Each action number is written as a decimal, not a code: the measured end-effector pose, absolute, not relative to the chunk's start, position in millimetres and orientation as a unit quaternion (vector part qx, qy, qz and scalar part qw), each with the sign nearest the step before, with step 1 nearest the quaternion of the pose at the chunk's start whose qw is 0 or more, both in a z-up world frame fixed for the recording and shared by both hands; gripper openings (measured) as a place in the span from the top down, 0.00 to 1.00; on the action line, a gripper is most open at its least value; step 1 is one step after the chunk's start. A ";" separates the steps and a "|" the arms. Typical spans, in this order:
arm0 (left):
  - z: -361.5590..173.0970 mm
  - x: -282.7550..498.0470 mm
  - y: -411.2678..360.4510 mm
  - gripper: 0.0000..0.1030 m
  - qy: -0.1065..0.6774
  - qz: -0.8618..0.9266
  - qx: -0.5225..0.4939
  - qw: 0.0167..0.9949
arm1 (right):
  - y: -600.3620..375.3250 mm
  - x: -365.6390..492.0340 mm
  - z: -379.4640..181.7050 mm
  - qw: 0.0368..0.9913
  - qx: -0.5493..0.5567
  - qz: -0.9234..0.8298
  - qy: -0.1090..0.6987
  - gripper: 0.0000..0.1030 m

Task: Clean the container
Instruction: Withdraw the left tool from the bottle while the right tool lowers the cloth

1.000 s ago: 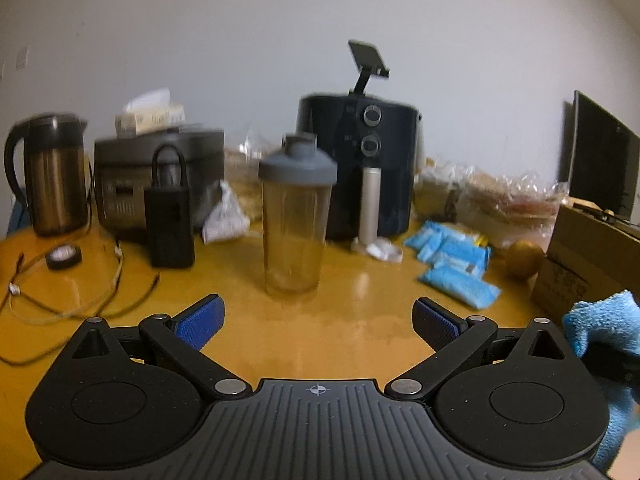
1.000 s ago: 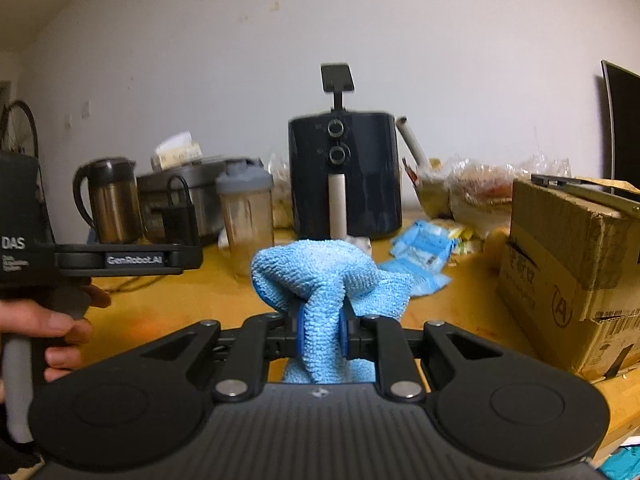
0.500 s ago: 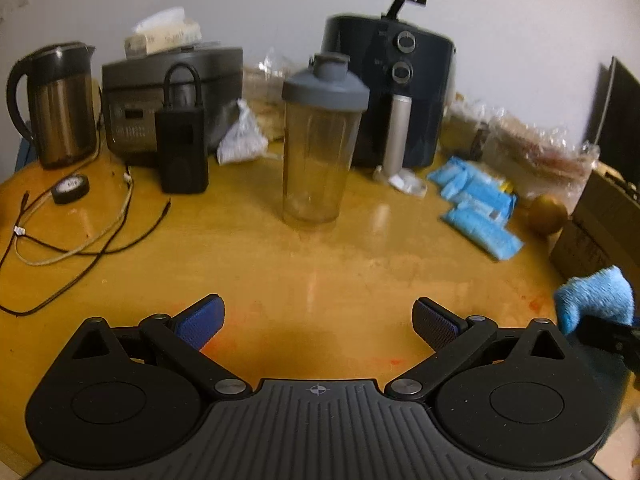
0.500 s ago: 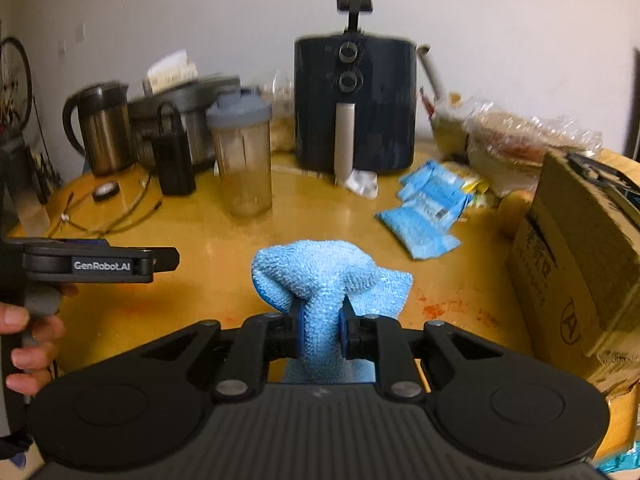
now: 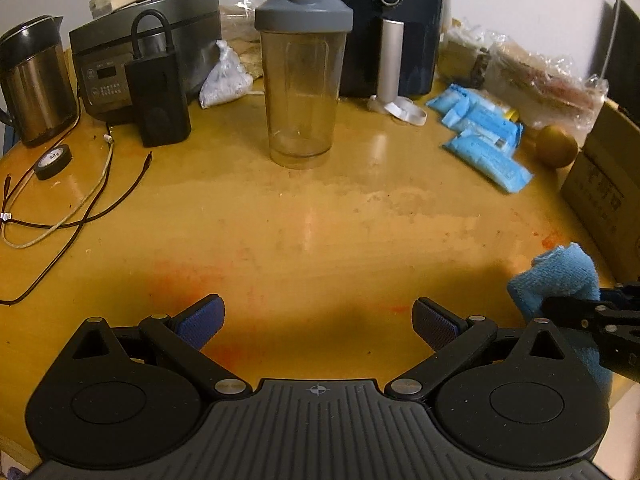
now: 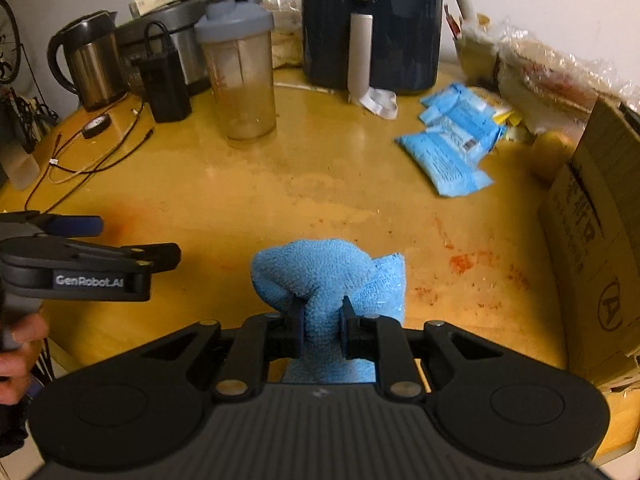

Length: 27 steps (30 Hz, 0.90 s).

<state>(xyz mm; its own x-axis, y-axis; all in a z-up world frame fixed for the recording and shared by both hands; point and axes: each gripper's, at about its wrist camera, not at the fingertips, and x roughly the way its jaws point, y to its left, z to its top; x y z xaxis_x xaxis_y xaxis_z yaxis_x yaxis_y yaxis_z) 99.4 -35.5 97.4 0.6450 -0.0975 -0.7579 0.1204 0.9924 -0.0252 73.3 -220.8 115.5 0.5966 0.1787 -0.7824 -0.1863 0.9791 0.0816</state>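
We see the left claw [image 5: 318,318] with its two blue pads standing wide apart, and nothing is between them; only the bare yellow counter [image 5: 320,232] lies under it. The right claw [image 6: 322,322] has its pads drawn narrow and they pinch a blue cloth [image 6: 328,268], which bulges above the pads in a soft lump. In the left wrist view the same cloth appears at the right edge, over the counter near a cardboard box [image 5: 604,188].

The container of the task is a clear shaker bottle [image 5: 302,80] with a grey lid [image 5: 304,10]. It stands upright on the counter, well apart from both claws, toward the back of the counter. Its lid is on. The lower walls look cloudy, and we cannot tell what is inside.

Just behind the bottle, to its right, stands a dark air fryer [image 5: 394,28]. To the left of the bottle there is a small black device with a loop handle [image 5: 158,100], then a grey cooker [image 5: 148,60] and a metal kettle [image 5: 34,80]. A roll of black tape [image 5: 54,156] and some thin cables [image 5: 80,204] lie at the left part of the counter. At the right we see blue packets [image 5: 486,140] and a round brown fruit [image 5: 556,146] beside the box. Orange stains mark the counter near the cloth.

In the right wrist view, a hand [image 6: 18,360] at the left edge holds the handle of the left claw.
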 end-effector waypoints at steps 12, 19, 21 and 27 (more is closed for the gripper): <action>98.0 103.8 -33.9 0.00 0.426 -0.053 0.011 0.903 | -222.3 77.3 112.6 0.894 -0.006 0.094 0.438 0.03; 99.1 104.4 -33.7 0.00 0.428 -0.048 0.010 0.903 | -225.5 74.9 117.9 0.899 -0.005 0.088 0.428 0.00; 99.6 104.8 -33.9 0.00 0.428 -0.047 0.010 0.903 | -226.2 74.4 118.3 0.899 -0.004 0.088 0.429 0.00; 97.7 104.4 -31.5 0.00 0.429 -0.047 0.009 0.902 | -227.1 73.0 119.0 0.899 -0.001 0.090 0.428 0.00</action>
